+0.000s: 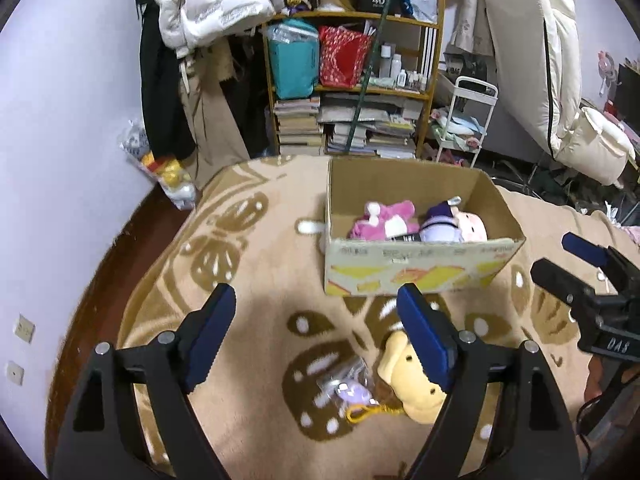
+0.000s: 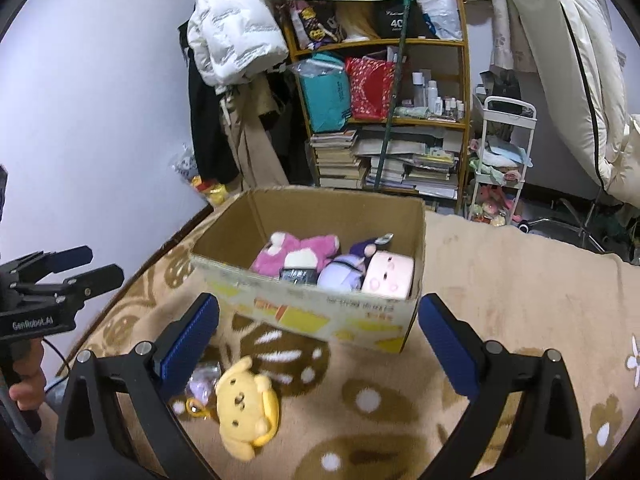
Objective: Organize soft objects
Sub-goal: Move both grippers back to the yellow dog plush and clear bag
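An open cardboard box [image 1: 416,268] [image 2: 320,316] stands on the beige patterned blanket. Inside lie a pink plush [image 1: 380,222] [image 2: 296,254], a purple plush [image 1: 438,228] [image 2: 342,276] and a pale pink plush [image 1: 474,226] [image 2: 388,276]. A yellow dog plush [image 1: 412,384] [image 2: 246,404] lies on the blanket in front of the box, beside a small purple toy in a clear wrapper [image 1: 348,390] [image 2: 202,386]. My left gripper [image 1: 316,340] is open and empty above them. My right gripper [image 2: 320,344] is open and empty, just in front of the box.
A wooden shelf [image 1: 352,84] [image 2: 384,120] with books, bags and bottles stands behind the blanket. Coats hang to its left. A white trolley [image 1: 464,120] [image 2: 504,156] and bedding are at the right. A bag of toys [image 1: 168,168] leans on the wall.
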`<act>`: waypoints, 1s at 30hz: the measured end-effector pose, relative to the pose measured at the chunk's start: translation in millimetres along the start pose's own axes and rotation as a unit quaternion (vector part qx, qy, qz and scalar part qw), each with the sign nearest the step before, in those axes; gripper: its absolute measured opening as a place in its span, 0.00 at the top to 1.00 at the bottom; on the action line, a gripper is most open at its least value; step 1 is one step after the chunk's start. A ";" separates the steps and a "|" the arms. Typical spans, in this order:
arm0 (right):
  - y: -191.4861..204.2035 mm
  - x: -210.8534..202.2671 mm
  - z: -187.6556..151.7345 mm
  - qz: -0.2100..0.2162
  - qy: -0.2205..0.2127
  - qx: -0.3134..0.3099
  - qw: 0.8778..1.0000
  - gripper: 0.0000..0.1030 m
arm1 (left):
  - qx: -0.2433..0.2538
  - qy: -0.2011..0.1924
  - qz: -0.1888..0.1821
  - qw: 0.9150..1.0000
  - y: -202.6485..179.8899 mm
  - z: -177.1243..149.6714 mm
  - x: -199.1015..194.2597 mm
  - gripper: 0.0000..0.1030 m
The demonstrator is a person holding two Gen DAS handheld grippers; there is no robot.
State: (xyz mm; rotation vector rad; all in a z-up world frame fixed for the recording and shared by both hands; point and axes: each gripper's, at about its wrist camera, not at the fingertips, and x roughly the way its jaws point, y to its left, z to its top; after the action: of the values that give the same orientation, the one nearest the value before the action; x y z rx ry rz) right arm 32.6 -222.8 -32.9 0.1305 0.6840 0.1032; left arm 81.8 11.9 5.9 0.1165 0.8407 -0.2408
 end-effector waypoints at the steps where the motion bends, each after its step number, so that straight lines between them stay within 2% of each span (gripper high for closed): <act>1: 2.7 -0.8 -2.5 0.001 0.003 -0.003 1.000 0.00 | -0.005 0.005 -0.001 1.000 0.7 -2.0 0.9 0.20; 8: 18.9 -0.4 -16.8 0.010 0.025 -0.024 0.999 0.00 | -0.031 0.045 0.005 0.999 10.4 -21.5 11.1 0.20; 17: 43.7 18.1 -34.6 0.018 0.057 -0.060 0.996 0.00 | -0.042 0.096 -0.009 0.994 11.7 -35.7 37.1 0.20; 30: 57.4 52.3 -56.2 0.018 0.110 -0.090 0.990 0.00 | -0.044 0.134 -0.001 0.990 10.4 -44.0 65.5 0.20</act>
State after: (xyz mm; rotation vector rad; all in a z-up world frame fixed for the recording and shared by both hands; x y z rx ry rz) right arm 34.1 -154.2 -99.8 -0.0439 0.8891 0.2155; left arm 94.8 19.7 -72.2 0.0666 1.1177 -0.1917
